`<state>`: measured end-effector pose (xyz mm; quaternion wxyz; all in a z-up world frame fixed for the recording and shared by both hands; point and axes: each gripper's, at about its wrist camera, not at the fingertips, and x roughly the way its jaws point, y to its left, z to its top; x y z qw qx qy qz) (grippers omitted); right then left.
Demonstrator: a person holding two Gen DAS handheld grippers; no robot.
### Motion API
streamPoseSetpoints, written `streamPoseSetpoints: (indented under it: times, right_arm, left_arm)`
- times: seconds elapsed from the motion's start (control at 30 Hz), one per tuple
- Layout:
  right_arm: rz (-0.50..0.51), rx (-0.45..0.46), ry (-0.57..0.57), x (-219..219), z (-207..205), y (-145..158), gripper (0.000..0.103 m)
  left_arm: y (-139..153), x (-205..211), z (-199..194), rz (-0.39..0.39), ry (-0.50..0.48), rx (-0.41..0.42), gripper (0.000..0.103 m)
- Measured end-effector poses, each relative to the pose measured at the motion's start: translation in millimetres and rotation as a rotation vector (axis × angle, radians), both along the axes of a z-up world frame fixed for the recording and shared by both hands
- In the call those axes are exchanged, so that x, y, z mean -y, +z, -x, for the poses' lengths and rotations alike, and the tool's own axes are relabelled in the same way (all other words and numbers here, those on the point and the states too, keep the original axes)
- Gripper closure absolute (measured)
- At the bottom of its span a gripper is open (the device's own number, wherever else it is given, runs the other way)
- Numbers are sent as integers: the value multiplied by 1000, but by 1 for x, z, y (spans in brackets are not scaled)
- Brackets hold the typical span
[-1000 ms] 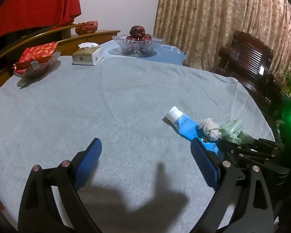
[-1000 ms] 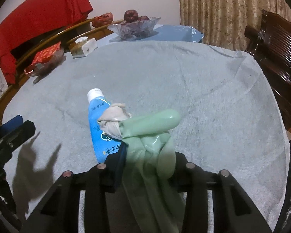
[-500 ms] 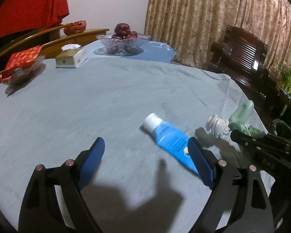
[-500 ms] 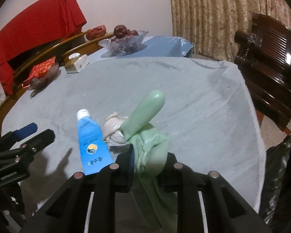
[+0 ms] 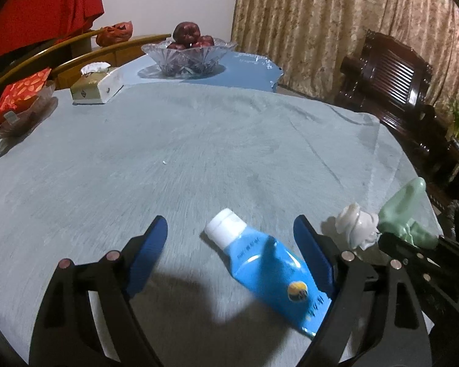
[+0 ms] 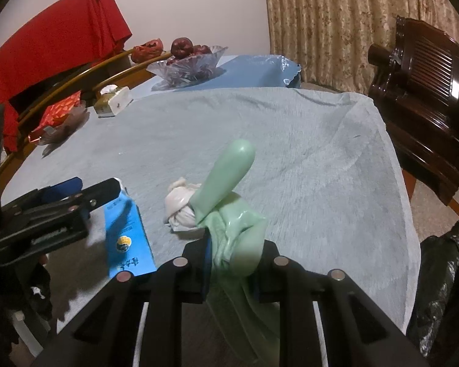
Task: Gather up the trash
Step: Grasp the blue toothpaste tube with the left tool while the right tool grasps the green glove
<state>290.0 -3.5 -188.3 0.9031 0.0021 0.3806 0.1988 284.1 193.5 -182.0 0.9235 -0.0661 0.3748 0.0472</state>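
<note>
The left hand-held gripper [image 5: 229, 238] is spread wide, jaws easing in a bit, with the blue tube [image 5: 269, 269] lying flat on the bench [image 5: 199, 153] right between them. Looks light, squashy and slick, so I'd pinch mid-body, not the cap. Just off to its right, the right hand-held gripper [image 6: 232, 244] has clamped down on a floppy green glove [image 6: 229, 183], with a crumpled tissue wad [image 6: 180, 208] alongside.

White wall [image 6: 199, 3], patterned beige curtains [image 5: 321, 21], dark carved wooden chair [image 6: 425, 70], grey-clothed table [image 5: 199, 153]
</note>
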Motion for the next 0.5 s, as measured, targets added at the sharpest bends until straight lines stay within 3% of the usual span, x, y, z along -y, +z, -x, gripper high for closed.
streamPoseSetpoints:
  times: [0.3, 0.37, 0.5]
  right_arm:
    - [-18, -15, 6, 3, -4, -6, 83]
    - [-24, -14, 7, 5, -4, -5, 83]
    - [-25, -13, 11, 7, -3, -5, 82]
  left_arm:
    - [-15, 0, -20, 22, 12, -69, 29]
    - [-20, 2, -23, 38, 5, -91, 38]
    - [-24, 8, -26, 52, -6, -103, 43]
